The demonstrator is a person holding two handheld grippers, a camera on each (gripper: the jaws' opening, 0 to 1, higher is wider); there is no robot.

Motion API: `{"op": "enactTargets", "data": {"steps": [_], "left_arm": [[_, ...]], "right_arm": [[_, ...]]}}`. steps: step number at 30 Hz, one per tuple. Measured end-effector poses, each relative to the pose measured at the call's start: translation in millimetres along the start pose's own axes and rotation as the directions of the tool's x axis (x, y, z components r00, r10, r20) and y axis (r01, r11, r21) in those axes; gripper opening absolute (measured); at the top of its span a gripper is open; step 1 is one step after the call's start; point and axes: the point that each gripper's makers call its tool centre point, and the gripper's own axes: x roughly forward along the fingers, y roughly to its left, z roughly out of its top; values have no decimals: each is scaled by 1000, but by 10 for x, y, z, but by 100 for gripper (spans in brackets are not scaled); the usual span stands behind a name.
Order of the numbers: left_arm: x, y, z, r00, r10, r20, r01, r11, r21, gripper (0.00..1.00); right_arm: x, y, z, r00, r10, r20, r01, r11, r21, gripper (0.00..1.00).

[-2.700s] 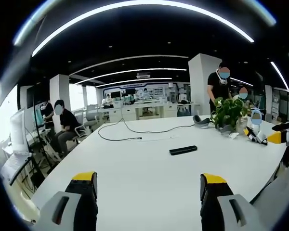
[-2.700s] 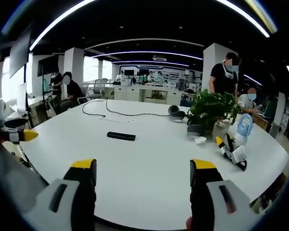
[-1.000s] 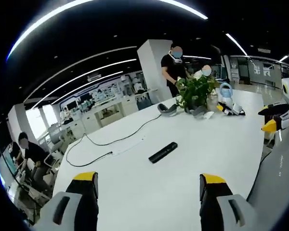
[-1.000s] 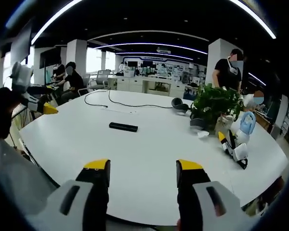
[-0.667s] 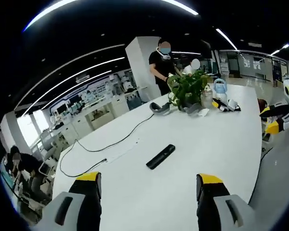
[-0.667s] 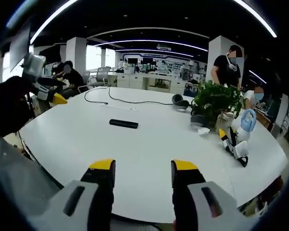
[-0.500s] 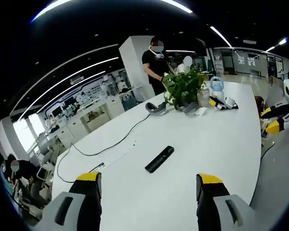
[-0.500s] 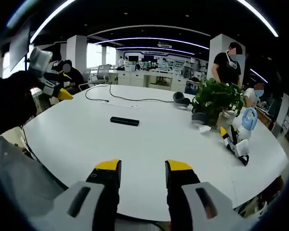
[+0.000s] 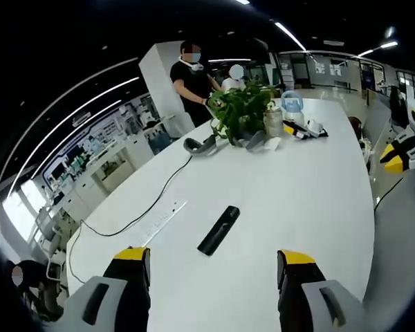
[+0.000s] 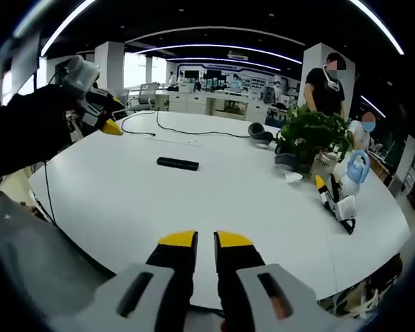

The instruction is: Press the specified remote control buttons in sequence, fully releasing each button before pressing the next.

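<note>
Approaching stage: slim black bar-shaped remote control (image 9: 218, 229) flat mid-table on white table (image 10: 194, 200), untouched; left gripper (image 9: 211, 266) spread wide, right gripper (image 10: 197, 243) nearly pressed together, suited to descend squarely on one button.

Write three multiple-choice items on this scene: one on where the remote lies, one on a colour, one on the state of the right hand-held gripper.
1. Where does the remote control lie?
A. flat on the white table
B. between the left hand-held gripper's jaws
C. against the potted plant

2. What colour are the tips of the left hand-held gripper?
A. red
B. yellow
C. green

3. How do the jaws of the right hand-held gripper stand?
A. wide apart
B. clamped on the remote
C. nearly together, holding nothing

Key: 1 A, it rests alone on the bare tabletop, ahead of the jaws; 2 B, both jaw tips are yellow; 3 C, just a narrow slit shows between its tips.
</note>
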Motion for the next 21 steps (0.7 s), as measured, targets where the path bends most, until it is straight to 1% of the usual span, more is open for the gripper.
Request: {"op": "enactTargets", "data": {"steps": [2, 4, 5, 12, 17, 19, 20, 21], "left_arm": [[71, 5, 6, 1000, -20, -8, 20, 1000, 7, 75], [159, 31, -5, 999, -26, -27, 27, 1000, 7, 72], [205, 29, -11, 998, -41, -37, 41, 999, 8, 71], [458, 29, 3, 989, -128, -71, 127, 992, -24, 70], [647, 26, -7, 977, -179, -113, 181, 983, 8, 68], [747, 26, -42, 969, -198, -144, 204, 979, 25, 68], [805, 16, -74, 962, -213, -170, 218, 976, 13, 68], [835, 3, -86, 957, -225, -183, 229, 973, 0, 67]], "right_arm": [[0, 9, -7, 1000, 3, -6, -3, 1000, 0, 4], [3, 10, -26, 1000, 5, -18, -5, 1000, 0, 1], [3, 12, -32, 1000, 7, -21, -6, 1000, 2, 0], [12, 39, -63, 999, 18, -43, -18, 1000, 8, 0], [22, 50, -84, 998, 23, -55, -23, 1000, 3, 0], [22, 52, -84, 998, 23, -55, -23, 1000, 1, 0], [23, 56, -85, 998, 26, -55, -26, 1000, 3, 0], [26, 60, -93, 998, 29, -60, -29, 1000, 7, 0]]}}
